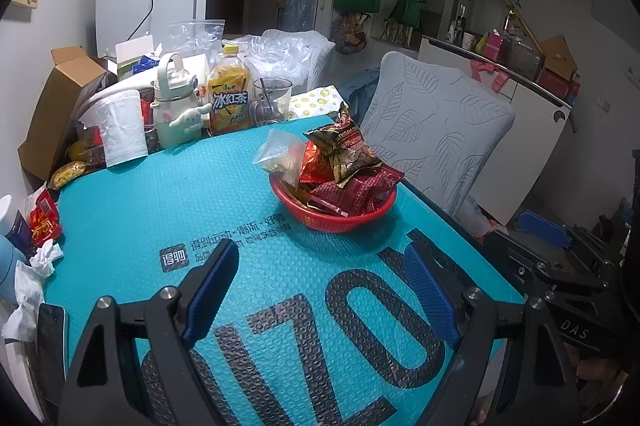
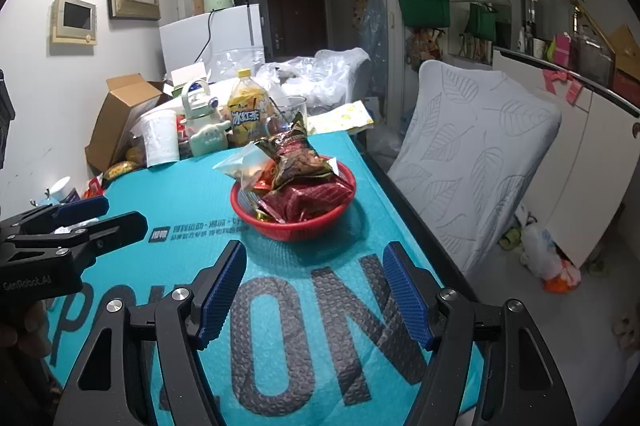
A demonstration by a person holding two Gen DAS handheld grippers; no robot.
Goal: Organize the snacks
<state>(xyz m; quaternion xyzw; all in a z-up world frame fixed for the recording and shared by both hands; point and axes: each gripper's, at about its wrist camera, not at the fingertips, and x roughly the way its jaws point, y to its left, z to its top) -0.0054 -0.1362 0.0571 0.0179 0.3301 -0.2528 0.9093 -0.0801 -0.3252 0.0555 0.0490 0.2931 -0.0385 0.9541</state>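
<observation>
A red basket (image 1: 334, 223) (image 2: 294, 231) stands on the teal mat near the table's right edge. It is heaped with snacks: a dark gold packet (image 1: 345, 146) (image 2: 297, 159) on top, red packets (image 1: 362, 191) (image 2: 310, 200) below, and a clear zip bag (image 1: 276, 154) (image 2: 243, 166) leaning at the left. My left gripper (image 1: 320, 250) (image 2: 120, 214) hovers open over the mat in front of the basket, with nothing between its blue pads. My right gripper (image 2: 315, 248) is open too and holds nothing, also short of the basket. It shows at the right edge of the left wrist view (image 1: 560, 246).
The back of the table is crowded: an iced tea bottle (image 1: 230, 98), a white flask (image 1: 176, 106), a glass (image 1: 272, 100), a paper roll (image 1: 120, 130), a cardboard box (image 1: 60, 106). Loose red (image 1: 42, 222) and yellow (image 1: 70, 172) packets, tissues and a phone (image 1: 52, 338) lie at the left. A leaf-patterned chair (image 2: 472, 162) stands on the right.
</observation>
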